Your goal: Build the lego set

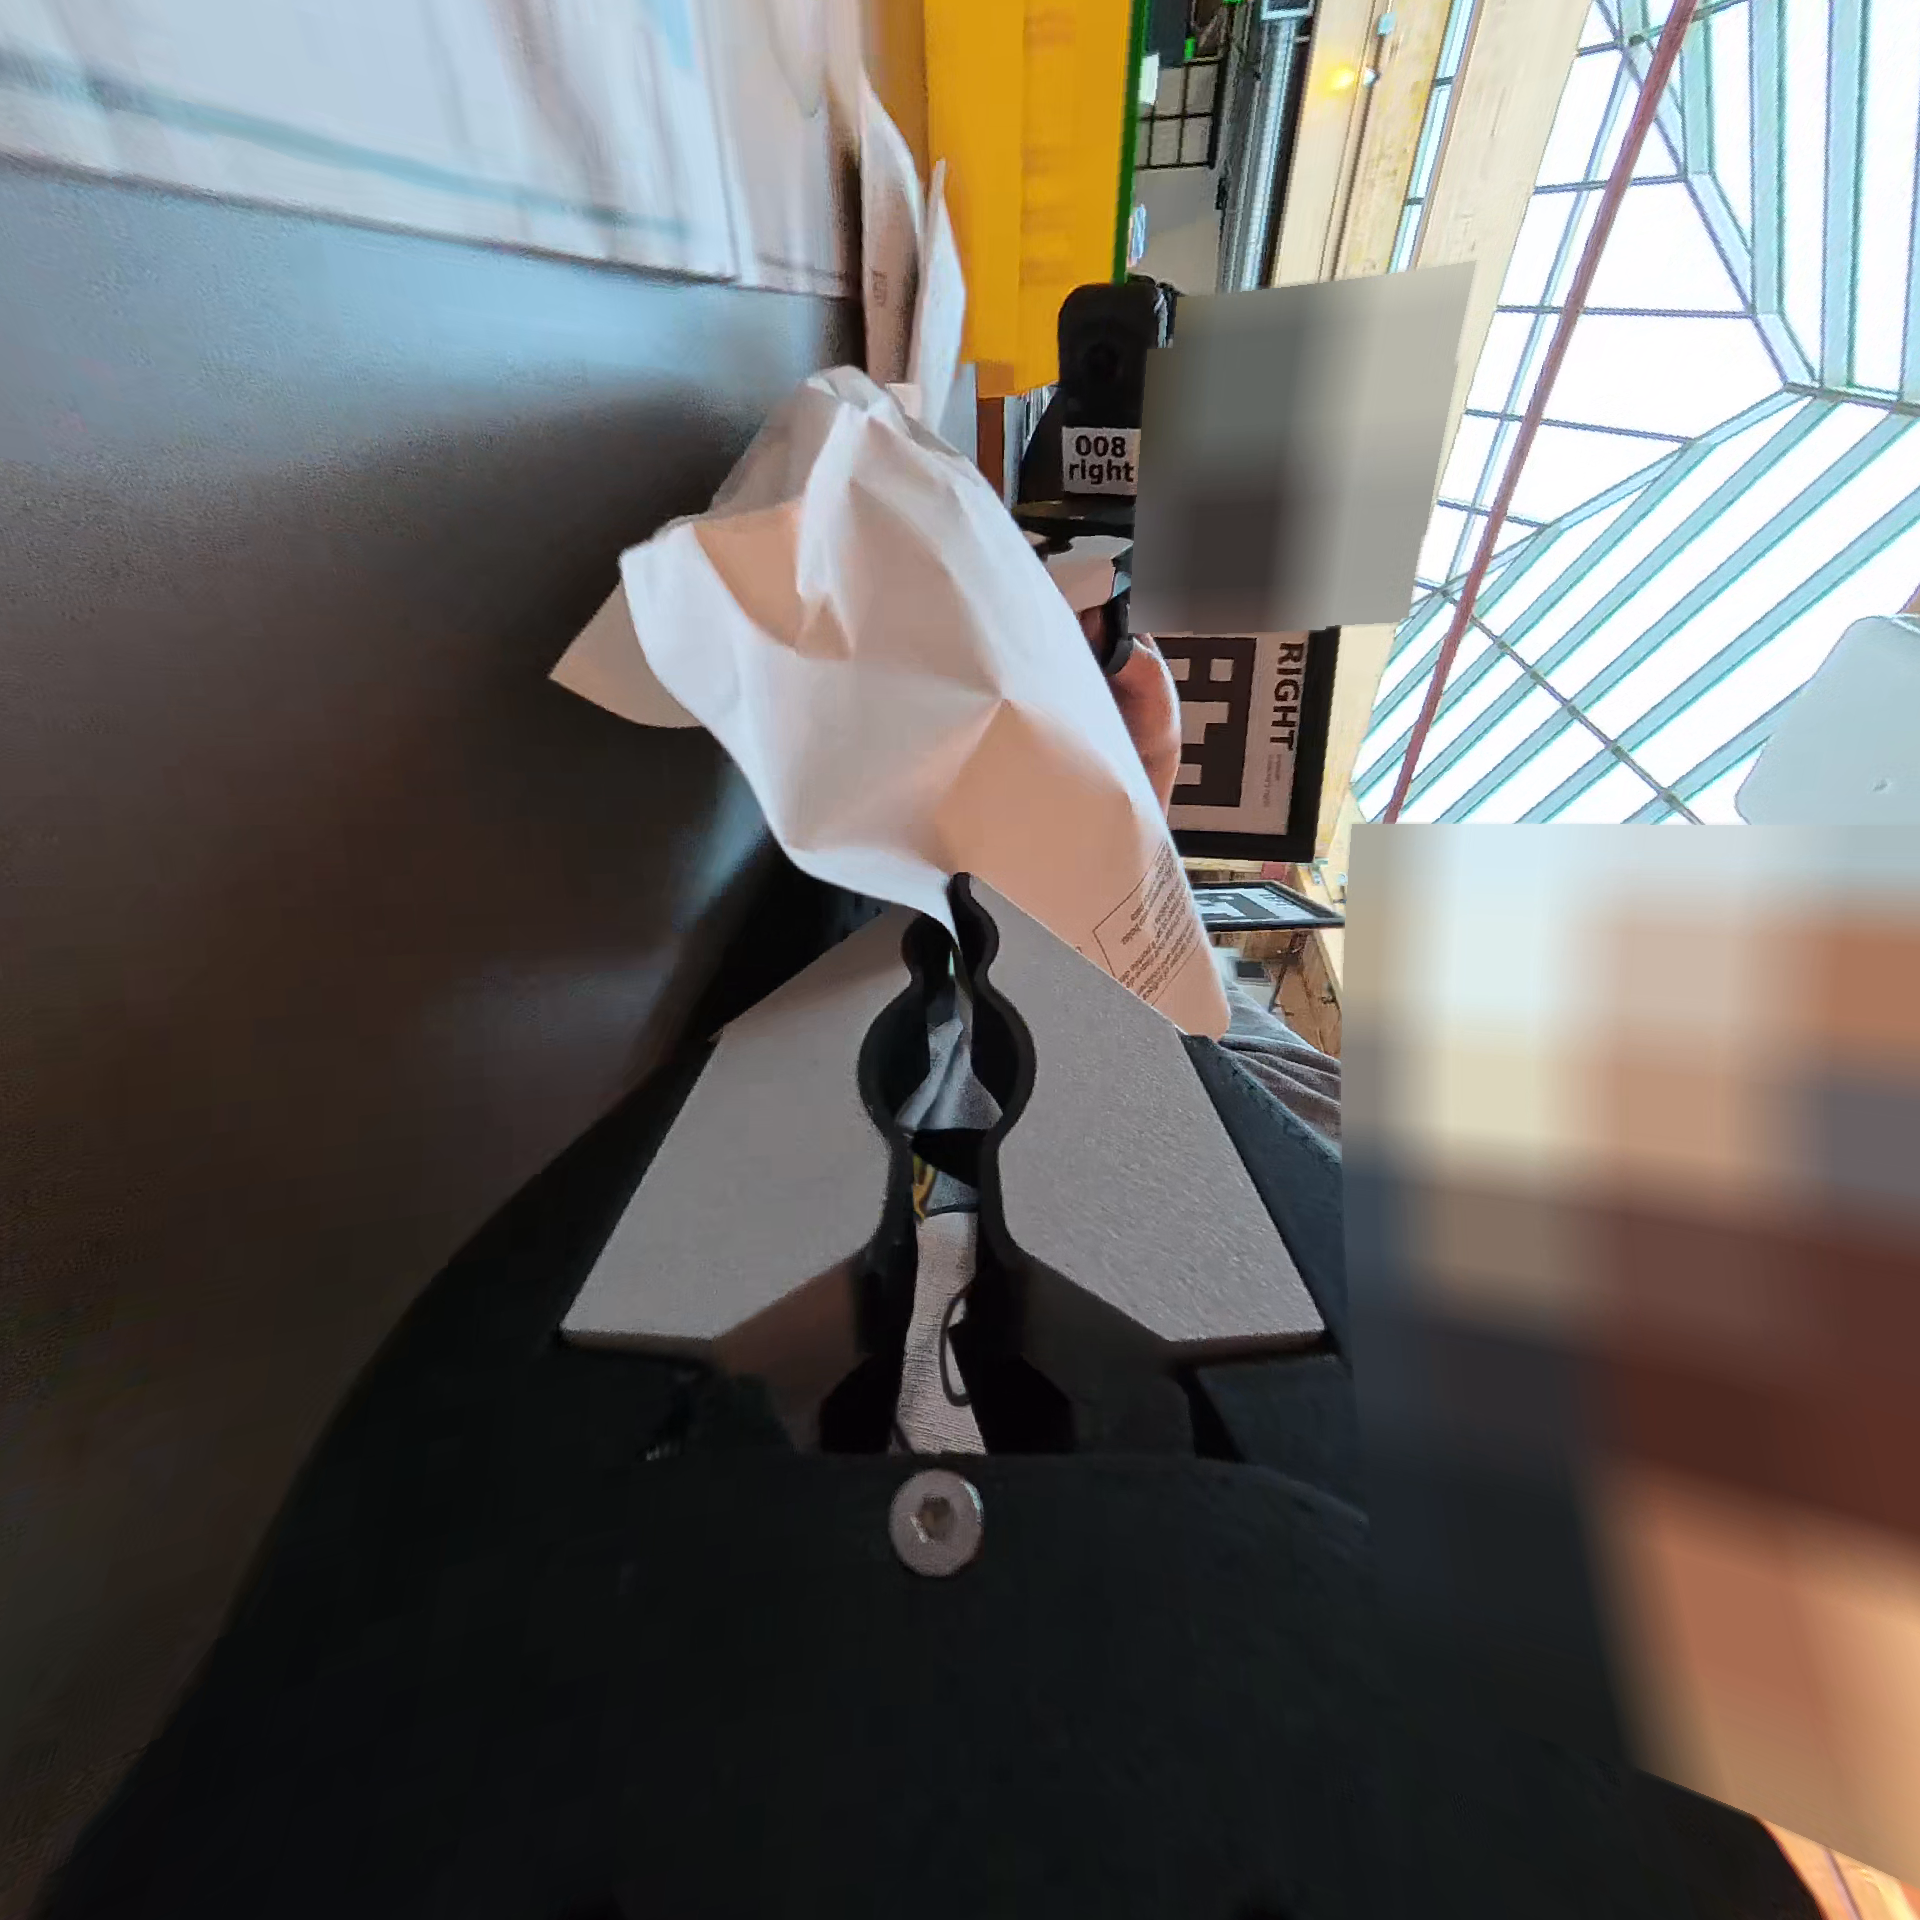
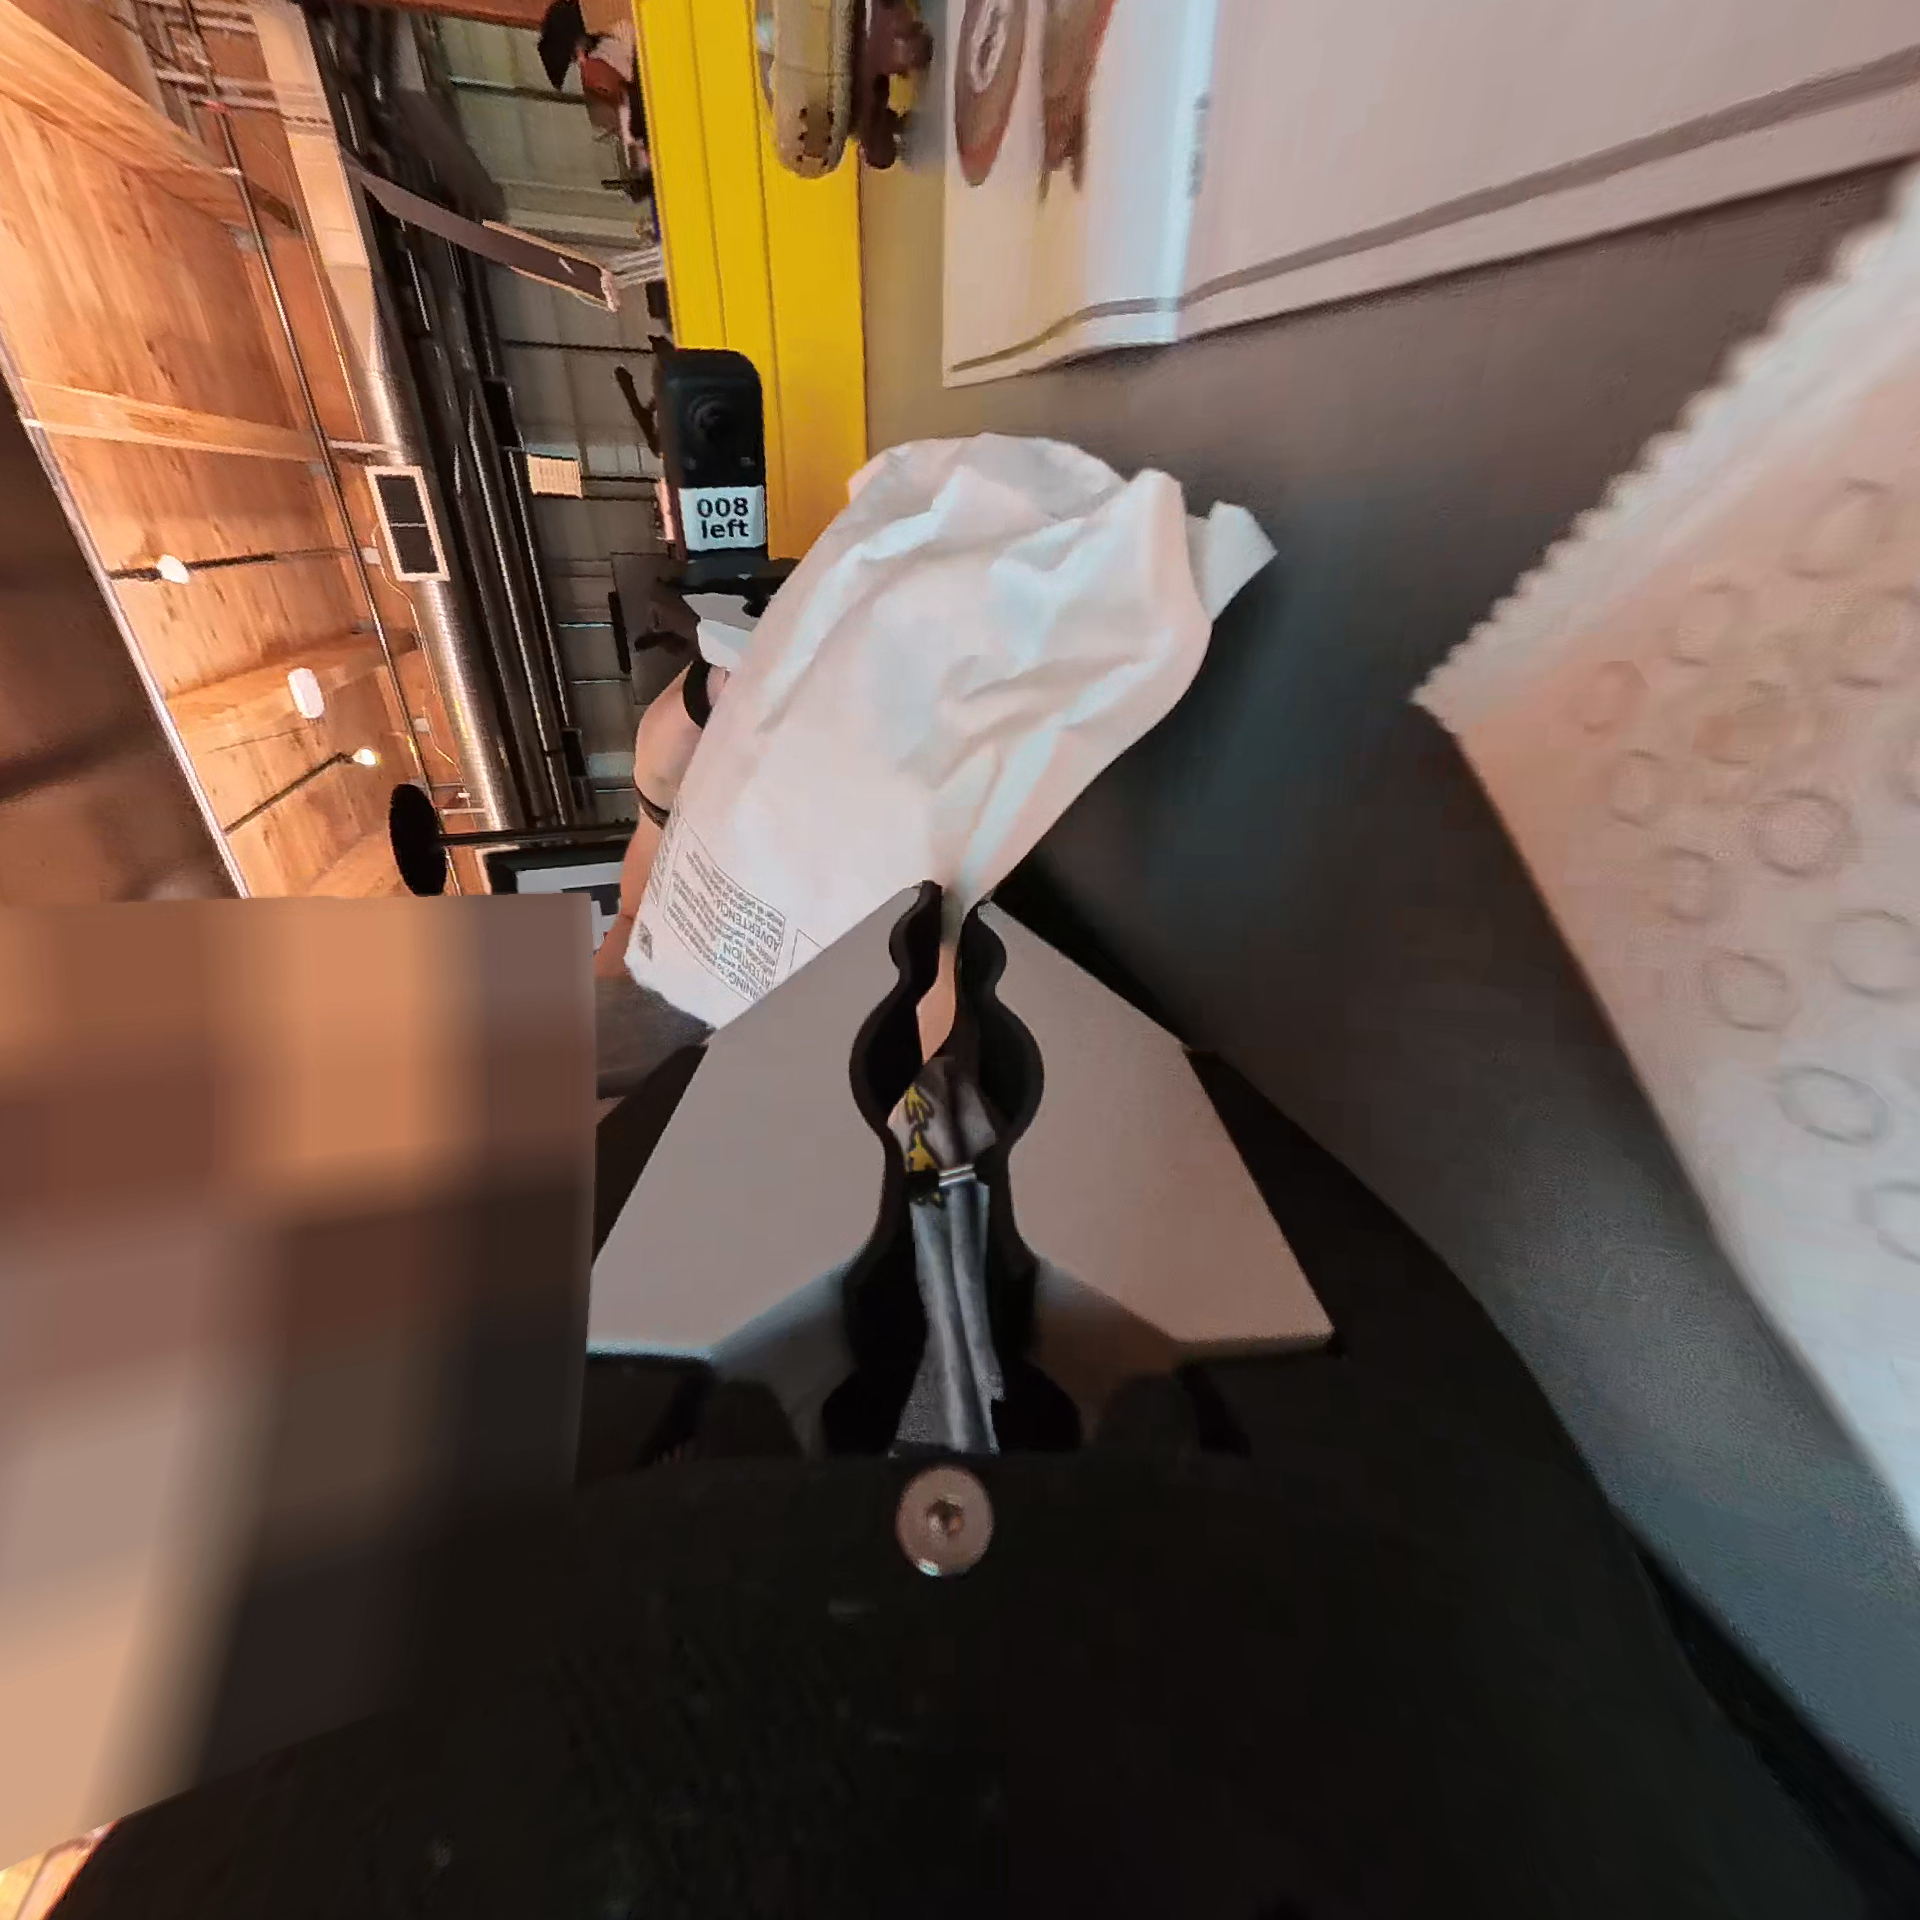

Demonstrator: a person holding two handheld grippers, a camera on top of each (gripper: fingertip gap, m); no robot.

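Dark table (image 1: 364, 623) here, kinda matte black. A white booklet (image 1: 416, 114) lies flat on it at the far edge, next to a yellow box (image 2: 758, 260). A white bumpy sheet (image 2: 1714, 831) lies close by too.

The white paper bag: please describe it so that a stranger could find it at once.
Above the dark table, both grippers meet at one thing. It is the white paper bag, crumpled, pinched by the left gripper and the right gripper. Unlike the bubble-textured white sheet nearby, it has small print at one corner.
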